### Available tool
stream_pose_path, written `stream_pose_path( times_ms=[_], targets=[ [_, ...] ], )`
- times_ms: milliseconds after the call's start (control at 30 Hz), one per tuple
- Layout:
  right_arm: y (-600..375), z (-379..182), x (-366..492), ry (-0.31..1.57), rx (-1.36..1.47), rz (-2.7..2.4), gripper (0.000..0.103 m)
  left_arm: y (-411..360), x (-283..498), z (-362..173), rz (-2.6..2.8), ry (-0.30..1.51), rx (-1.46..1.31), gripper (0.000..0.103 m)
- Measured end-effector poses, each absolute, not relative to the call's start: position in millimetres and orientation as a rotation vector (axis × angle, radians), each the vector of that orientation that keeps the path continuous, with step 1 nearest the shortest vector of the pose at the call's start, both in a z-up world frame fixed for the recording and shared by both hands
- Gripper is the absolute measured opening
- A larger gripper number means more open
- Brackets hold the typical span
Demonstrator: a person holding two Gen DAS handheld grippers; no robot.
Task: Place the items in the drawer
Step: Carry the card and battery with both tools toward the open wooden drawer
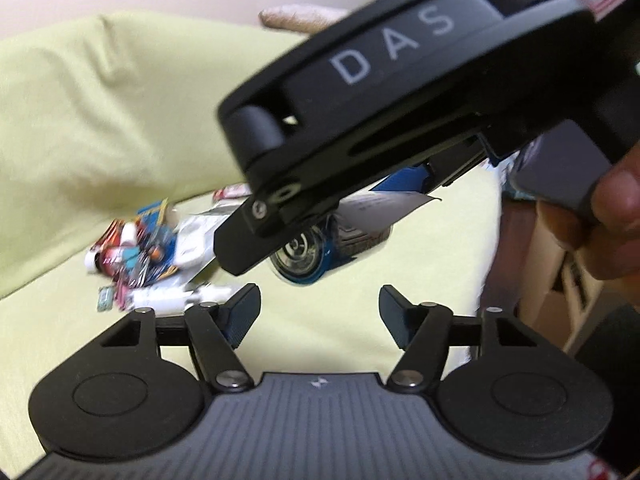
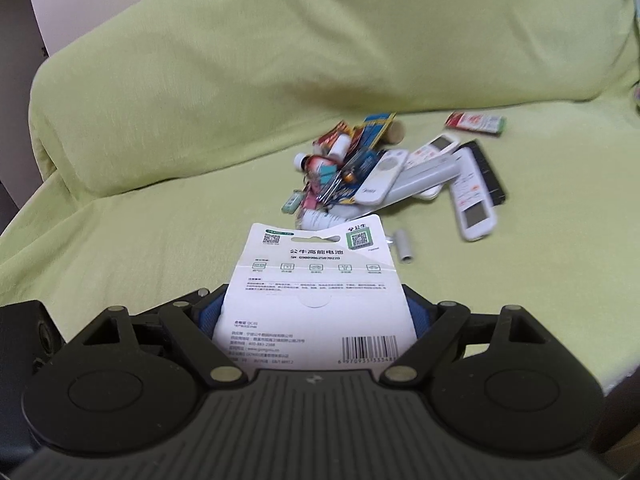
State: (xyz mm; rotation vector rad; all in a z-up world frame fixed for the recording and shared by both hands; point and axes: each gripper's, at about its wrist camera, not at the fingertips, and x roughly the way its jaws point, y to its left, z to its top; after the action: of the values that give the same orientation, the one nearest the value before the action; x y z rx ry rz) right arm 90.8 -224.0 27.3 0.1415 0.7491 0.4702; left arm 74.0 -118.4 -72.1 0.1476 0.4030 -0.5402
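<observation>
Between the two blue-padded fingers of the right gripper (image 2: 316,312) a white battery card (image 2: 320,280) is clamped, its printed back with barcode and QR code facing up and its top edge jutting forward past the fingertips. Just beyond that edge, on the green-covered sofa seat (image 2: 140,240), lies a small grey cylinder (image 2: 404,246), and behind it a loose heap: several white remote controls (image 2: 404,176) overlapping one another, a black remote (image 2: 486,172) at the heap's right side, and colourful packets and small bottles (image 2: 344,160) at its left. A red and green box (image 2: 476,122) sits apart, nearer the seat's back edge under the backrest. In the left wrist view the left gripper (image 1: 320,312) has its jaws apart with nothing between them, above bare seat cover. Close ahead of it, the right gripper's black body marked "DAS" crosses the view, with the card and its blue battery pack showing below it, and a hand (image 1: 616,216) grips the handle at the right edge. The heap lies blurred further left on the seat. No drawer shows in either view.
</observation>
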Motion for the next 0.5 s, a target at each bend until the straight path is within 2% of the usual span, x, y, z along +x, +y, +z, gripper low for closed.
stream_pose_path(
  times_ms=[100, 167, 500],
  targets=[
    [-238.4, 42.3, 67.8, 0.718, 0.131, 0.466, 0.083, -133.8, 56.5, -61.8, -0.556, 0.372, 0.146, 0.056],
    [-249.1, 50.0, 53.0, 0.699, 0.134, 0.465, 0.083, -146.2, 47.2, -56.4, -0.576, 0.360, 0.155, 0.048],
    [-308.8, 65.4, -8.1, 0.627, 0.229, 0.366, 0.083, -203.2, 24.4, -35.1, -0.693, 0.282, 0.187, 0.048]
  ],
)
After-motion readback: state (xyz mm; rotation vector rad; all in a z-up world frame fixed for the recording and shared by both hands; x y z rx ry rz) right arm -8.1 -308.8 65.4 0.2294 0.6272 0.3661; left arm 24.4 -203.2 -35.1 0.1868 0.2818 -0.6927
